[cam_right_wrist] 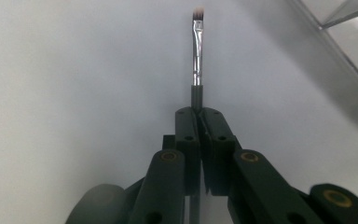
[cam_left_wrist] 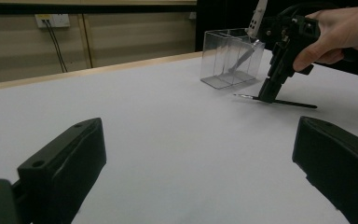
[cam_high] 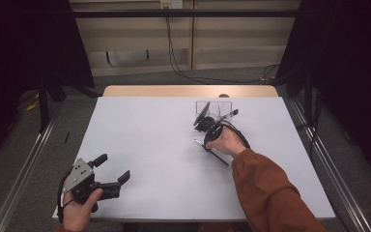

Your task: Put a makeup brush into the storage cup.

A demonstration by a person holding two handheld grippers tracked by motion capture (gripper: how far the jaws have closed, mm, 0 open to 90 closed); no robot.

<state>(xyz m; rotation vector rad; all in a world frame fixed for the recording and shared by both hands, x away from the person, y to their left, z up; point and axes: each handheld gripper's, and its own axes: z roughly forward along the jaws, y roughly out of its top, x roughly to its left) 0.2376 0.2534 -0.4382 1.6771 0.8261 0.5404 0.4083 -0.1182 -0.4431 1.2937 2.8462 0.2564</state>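
A thin black-handled brush (cam_right_wrist: 197, 60) with a silver ferrule lies flat on the white table (cam_high: 149, 145). My right gripper (cam_right_wrist: 198, 114) is shut on its handle just behind the ferrule. From the left gripper view the right gripper (cam_left_wrist: 266, 95) points steeply down onto the brush (cam_left_wrist: 289, 102), held by a hand. In the high view the right gripper (cam_high: 206, 144) is right of the table's middle, and the brush (cam_high: 220, 158) runs toward the person. My left gripper (cam_high: 112, 168) rests near the front left edge, open and holding nothing; its jaws stand wide apart in its own view (cam_left_wrist: 200, 140).
A clear plastic box (cam_high: 214, 110) stands just beyond the right gripper, with another brush (cam_left_wrist: 242, 58) leaning inside it. One corner of the box (cam_right_wrist: 349, 28) shows at the upper right of the right gripper view. A wooden strip (cam_high: 188, 91) borders the table's far edge.
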